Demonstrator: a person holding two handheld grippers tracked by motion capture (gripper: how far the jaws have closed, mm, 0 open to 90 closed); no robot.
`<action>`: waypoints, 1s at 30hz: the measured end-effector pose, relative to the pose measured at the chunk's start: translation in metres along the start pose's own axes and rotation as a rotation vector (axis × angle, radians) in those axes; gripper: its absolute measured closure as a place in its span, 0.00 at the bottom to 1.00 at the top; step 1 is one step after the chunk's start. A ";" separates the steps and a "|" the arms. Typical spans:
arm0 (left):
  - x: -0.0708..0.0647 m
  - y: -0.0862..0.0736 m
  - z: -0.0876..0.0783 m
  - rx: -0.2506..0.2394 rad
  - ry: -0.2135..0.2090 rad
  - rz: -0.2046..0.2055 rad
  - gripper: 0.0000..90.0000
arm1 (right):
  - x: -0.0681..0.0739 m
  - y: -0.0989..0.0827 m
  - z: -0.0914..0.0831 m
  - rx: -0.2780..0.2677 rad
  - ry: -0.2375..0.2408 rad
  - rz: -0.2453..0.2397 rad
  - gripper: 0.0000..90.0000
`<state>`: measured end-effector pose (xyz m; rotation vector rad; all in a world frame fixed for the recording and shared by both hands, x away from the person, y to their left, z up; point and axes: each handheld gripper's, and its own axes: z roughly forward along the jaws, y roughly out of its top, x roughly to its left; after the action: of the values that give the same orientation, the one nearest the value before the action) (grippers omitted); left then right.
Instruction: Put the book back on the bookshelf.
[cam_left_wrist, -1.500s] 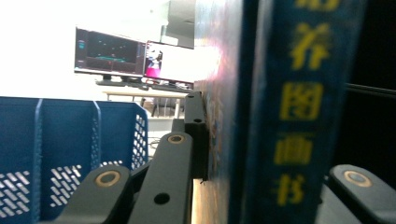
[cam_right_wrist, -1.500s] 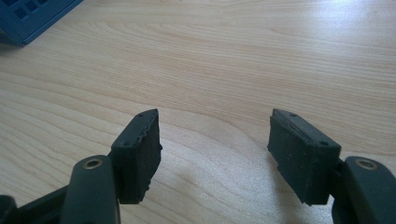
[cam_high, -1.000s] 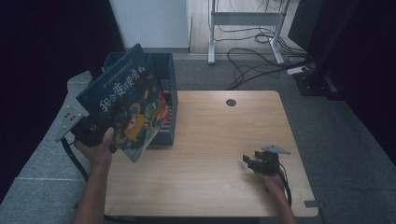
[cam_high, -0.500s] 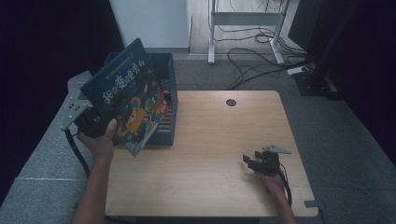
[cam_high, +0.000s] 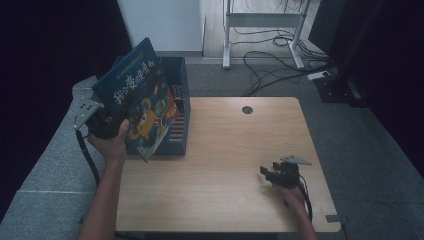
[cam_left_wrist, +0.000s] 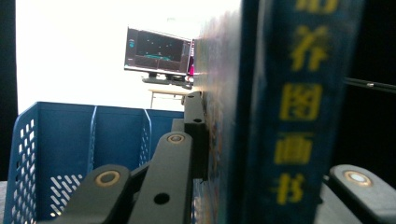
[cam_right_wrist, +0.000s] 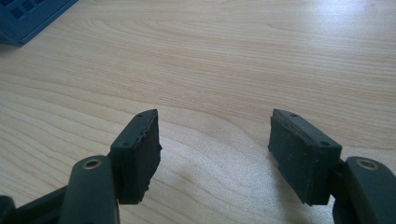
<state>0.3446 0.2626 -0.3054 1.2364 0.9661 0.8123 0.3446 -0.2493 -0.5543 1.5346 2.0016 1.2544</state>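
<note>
A large blue picture book (cam_high: 139, 97) with cartoon figures on its cover is held tilted in the air over the left table edge, in front of a blue slotted crate (cam_high: 180, 105). My left gripper (cam_high: 101, 124) is shut on its lower left part. In the left gripper view the book's spine (cam_left_wrist: 299, 116) with yellow characters stands between the jaws of my left gripper (cam_left_wrist: 261, 144), and the crate (cam_left_wrist: 70, 149) lies behind. My right gripper (cam_high: 271, 173) rests near the front right of the wooden table (cam_high: 225, 145), open with nothing between its pads (cam_right_wrist: 140, 154).
The crate holds more books and stands at the table's left edge. A round cable hole (cam_high: 247, 109) sits near the table's far edge. Grey floor, a metal stand (cam_high: 260, 30) and cables lie beyond. A corner of the crate (cam_right_wrist: 28, 14) lies far from the right gripper.
My left hand has carried the book a little up the picture and to the right, toward the crate. The right gripper has stayed still.
</note>
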 end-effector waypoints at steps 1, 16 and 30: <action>0.000 0.000 0.002 0.003 0.007 0.005 0.91 | 0.000 0.000 0.000 0.000 0.000 0.000 0.37; -0.001 -0.005 0.025 0.000 0.064 0.015 0.91 | 0.001 -0.001 -0.001 0.007 0.002 -0.001 0.36; -0.009 -0.008 0.050 0.019 0.075 0.022 0.91 | 0.001 -0.001 -0.002 0.008 0.005 -0.004 0.36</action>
<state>0.3867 0.2336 -0.3092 1.2421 1.0243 0.8741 0.3426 -0.2492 -0.5539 1.5318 2.0146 1.2506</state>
